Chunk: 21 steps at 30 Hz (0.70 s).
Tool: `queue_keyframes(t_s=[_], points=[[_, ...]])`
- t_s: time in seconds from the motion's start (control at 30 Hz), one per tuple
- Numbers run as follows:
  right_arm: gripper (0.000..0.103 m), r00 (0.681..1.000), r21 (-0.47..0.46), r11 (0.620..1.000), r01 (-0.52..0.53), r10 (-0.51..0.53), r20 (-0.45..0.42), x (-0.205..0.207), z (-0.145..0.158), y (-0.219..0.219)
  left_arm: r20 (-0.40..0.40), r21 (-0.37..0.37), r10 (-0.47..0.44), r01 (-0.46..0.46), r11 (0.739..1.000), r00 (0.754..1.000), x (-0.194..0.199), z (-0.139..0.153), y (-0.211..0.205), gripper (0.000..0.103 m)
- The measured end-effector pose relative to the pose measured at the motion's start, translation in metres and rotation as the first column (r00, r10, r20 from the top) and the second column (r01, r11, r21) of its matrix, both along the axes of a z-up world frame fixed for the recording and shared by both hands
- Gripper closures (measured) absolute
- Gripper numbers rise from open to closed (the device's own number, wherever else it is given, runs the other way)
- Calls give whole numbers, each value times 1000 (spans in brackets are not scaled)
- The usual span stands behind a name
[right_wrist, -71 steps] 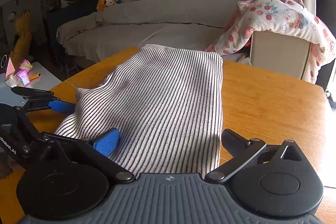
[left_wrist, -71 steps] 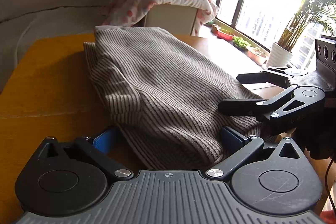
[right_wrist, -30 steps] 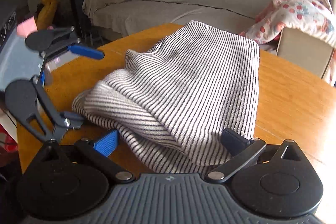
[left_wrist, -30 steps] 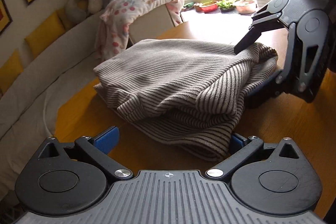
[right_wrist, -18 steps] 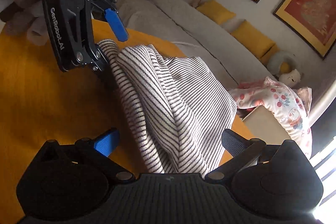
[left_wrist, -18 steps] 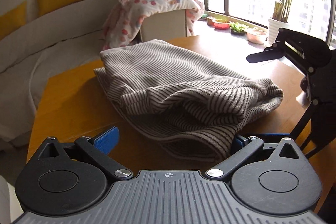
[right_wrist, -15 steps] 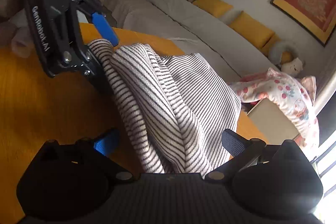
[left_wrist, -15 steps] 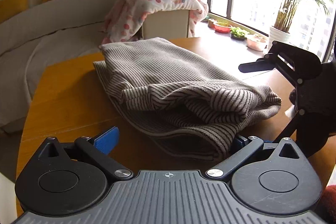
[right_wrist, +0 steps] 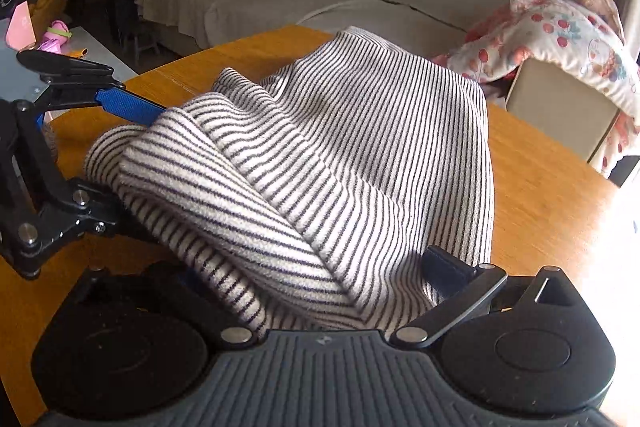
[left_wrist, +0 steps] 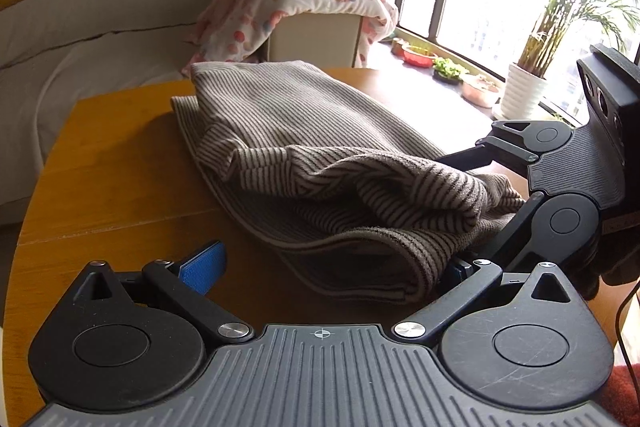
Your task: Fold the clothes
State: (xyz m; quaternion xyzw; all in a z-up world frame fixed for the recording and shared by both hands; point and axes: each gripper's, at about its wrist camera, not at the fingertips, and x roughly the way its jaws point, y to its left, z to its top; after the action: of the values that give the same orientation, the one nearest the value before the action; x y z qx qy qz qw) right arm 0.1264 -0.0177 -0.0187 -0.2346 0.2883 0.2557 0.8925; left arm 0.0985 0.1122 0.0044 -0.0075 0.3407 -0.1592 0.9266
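Since a moment ago both grippers swung back level with the table [left_wrist: 120, 163]. Left gripper [left_wrist: 332, 267] — jaws spread wide around the near hem of the striped garment [left_wrist: 320, 155], bunched near the table's front edge. Right gripper [right_wrist: 320, 275] — also spread, fabric draped between its fingers, not pinched.

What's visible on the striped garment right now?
The grey-and-dark striped knit garment lies partly folded on the orange wooden table, its near end bunched into thick, soft rolls. The open left tongs and open right tongs straddle that bunched end, fabric lying between their fingers. The far part lies flat.
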Motion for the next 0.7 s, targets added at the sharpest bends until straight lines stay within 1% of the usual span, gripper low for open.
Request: queue_keyframes(t_s=[0.03,0.07,0.1,0.13,0.17,0.2,0.23,0.27,0.3,0.37,0.4,0.43,0.47,0.5,0.53,0.57,0.63,0.7], points=[[0,997,-44,999,-12,15,73,-7,-1,3,-3,-9,2,-3,1000,1000,0,0,1,0],[0,985,-107,994,-32,50,163,-16,-5,6,-6,-19,5,-5,1000,1000,0,0,2,0],[0,959,-185,981,-54,102,263,-27,-10,9,-9,-28,7,-8,1000,1000,1,0,3,0],[1,921,-264,962,-66,160,355,-38,-16,12,-12,-37,10,-10,999,1000,1,1,4,0],[9,900,-306,949,-75,197,389,-43,-18,14,-14,-47,11,-11,999,1000,2,1,5,0],[20,898,-320,943,-88,214,385,-45,-19,14,-16,-56,12,-13,998,1000,3,2,6,0],[25,895,-334,937,-101,232,380,-47,-20,15,-20,-61,8,-9,998,1000,3,2,6,0],[35,896,-344,933,-109,242,373,-46,-21,15,-24,-66,4,-6,998,1000,3,2,7,0],[50,898,-351,929,-115,248,363,-43,-22,15,-28,-72,0,-2,997,1000,3,2,7,0],[64,913,-335,934,-122,238,332,-36,-20,14,-35,-82,-7,4,997,999,3,2,8,0],[67,918,-332,934,-130,240,316,-33,-19,14,-40,-88,-12,9,996,999,3,2,8,0],[68,918,-339,930,-142,252,307,-33,-18,15,-52,-106,-45,39,994,998,-1,2,11,0],[69,916,-351,924,-152,266,301,-33,-18,14,-60,-137,-77,69,988,995,-5,4,16,0],[70,914,-364,917,-161,278,295,-33,-17,13,-61,-183,-105,92,979,993,-10,7,23,0],[70,913,-375,911,-171,289,286,-35,-17,11,-56,-228,-112,96,969,992,-14,10,32,0],[71,913,-383,906,-182,300,276,-37,-18,9,-48,-266,-100,84,960,994,-16,15,42,0],[72,913,-403,891,-209,325,246,-46,-17,4,-28,-309,-43,33,950,999,-16,24,59,0],[74,913,-415,877,-244,352,206,-56,-9,0,-7,-304,20,-21,952,1000,-11,32,68,0]])
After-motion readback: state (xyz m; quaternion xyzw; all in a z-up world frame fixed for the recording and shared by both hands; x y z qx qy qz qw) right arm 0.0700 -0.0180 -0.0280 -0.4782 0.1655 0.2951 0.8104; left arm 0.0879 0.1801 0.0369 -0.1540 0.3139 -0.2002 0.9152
